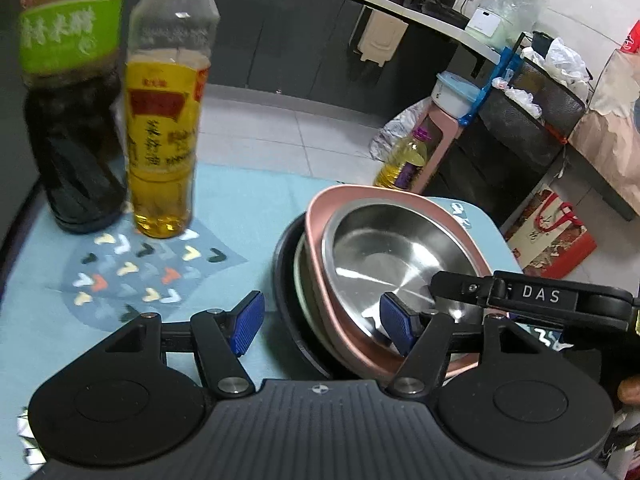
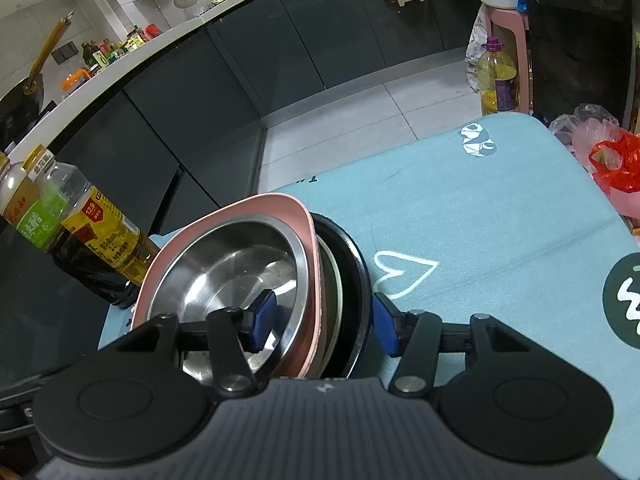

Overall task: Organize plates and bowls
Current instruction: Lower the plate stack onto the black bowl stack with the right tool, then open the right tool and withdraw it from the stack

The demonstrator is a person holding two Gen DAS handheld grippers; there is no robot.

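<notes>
While our left gripper (image 1: 324, 322) and right gripper (image 2: 324, 322) straddle the stack's rims, wide open, gripping nothing, the steel bowl (image 1: 384, 256) sits nested in the pink square plate (image 1: 320, 216) over the dark round plate (image 2: 356, 264) on the blue tablecloth (image 2: 500, 220); stacking looks nearly done.

The stack of dishes (image 2: 256, 276) sits mid-surface, between both tongs. Right of it the blue surface (image 2: 500, 216) lies bare to its edge. To the far left, two bottles (image 1: 160, 128) stand close together, with open cloth between them and the stack.
</notes>
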